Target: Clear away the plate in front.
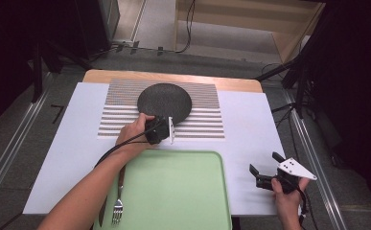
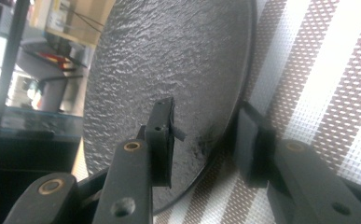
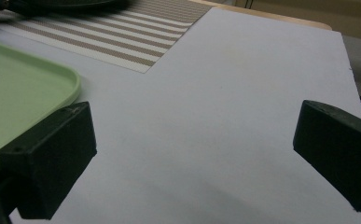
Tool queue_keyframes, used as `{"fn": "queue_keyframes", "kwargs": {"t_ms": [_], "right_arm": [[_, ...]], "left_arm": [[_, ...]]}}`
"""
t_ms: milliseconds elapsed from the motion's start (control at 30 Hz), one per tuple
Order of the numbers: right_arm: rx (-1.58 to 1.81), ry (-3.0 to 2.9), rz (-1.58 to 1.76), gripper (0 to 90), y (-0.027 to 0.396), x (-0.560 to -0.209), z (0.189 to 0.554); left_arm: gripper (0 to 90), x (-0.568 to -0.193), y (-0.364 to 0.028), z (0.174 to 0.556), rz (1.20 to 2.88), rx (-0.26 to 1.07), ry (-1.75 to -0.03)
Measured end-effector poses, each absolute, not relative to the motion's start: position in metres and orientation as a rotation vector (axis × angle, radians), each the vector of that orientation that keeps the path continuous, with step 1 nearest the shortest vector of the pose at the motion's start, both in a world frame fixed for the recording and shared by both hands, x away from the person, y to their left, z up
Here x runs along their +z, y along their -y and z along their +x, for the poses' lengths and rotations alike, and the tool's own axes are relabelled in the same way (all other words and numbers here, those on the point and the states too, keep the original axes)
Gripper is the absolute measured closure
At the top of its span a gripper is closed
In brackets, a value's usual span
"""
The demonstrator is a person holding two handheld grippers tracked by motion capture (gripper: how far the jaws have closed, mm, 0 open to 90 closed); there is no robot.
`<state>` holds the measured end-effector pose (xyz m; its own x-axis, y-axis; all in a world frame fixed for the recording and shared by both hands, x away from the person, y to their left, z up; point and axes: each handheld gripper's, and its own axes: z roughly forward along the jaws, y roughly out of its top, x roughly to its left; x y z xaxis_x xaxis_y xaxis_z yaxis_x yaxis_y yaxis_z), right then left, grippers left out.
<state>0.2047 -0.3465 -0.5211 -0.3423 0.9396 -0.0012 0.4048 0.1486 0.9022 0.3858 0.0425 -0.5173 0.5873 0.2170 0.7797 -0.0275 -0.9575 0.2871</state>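
Black jaws of my left gripper (image 2: 206, 144) straddle the dark plate's (image 2: 169, 70) near rim, not yet pinching.
Plate lies on the striped mat (image 1: 202, 120) ahead; my right gripper (image 1: 265, 168) hovers spread wide beside the green tray (image 1: 173, 191).

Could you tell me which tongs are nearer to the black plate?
The left tongs: their jaws straddle the near rim of the black plate. The right tongs are far off, beside the green tray.

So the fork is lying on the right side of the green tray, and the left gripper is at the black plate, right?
Not quite. The fork lies at the left side of the green tray, as the high view shows. The left gripper is indeed at the black plate.
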Motion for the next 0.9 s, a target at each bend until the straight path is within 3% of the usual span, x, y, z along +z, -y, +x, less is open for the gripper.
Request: {"fn": "queue_keyframes", "kwargs": {"t_ms": [133,500,900], "right_arm": [[1.148,-1.842,1.277,0.0,0.346,-0.521,0.206],[1.13,-1.853,1.282,0.0,0.345,-0.522,0.206],[1.144,-1.843,1.286,0.0,0.346,-0.521,0.205]], "left_arm": [[72.9,-0.523,-0.039,0.384,2.568,1.356,-0.068],[84.1,-0.524,-0.035,0.377,2.501,1.522,0.046],[86.4,-0.514,-0.032,0.38,2.486,1.523,0.033]]}}
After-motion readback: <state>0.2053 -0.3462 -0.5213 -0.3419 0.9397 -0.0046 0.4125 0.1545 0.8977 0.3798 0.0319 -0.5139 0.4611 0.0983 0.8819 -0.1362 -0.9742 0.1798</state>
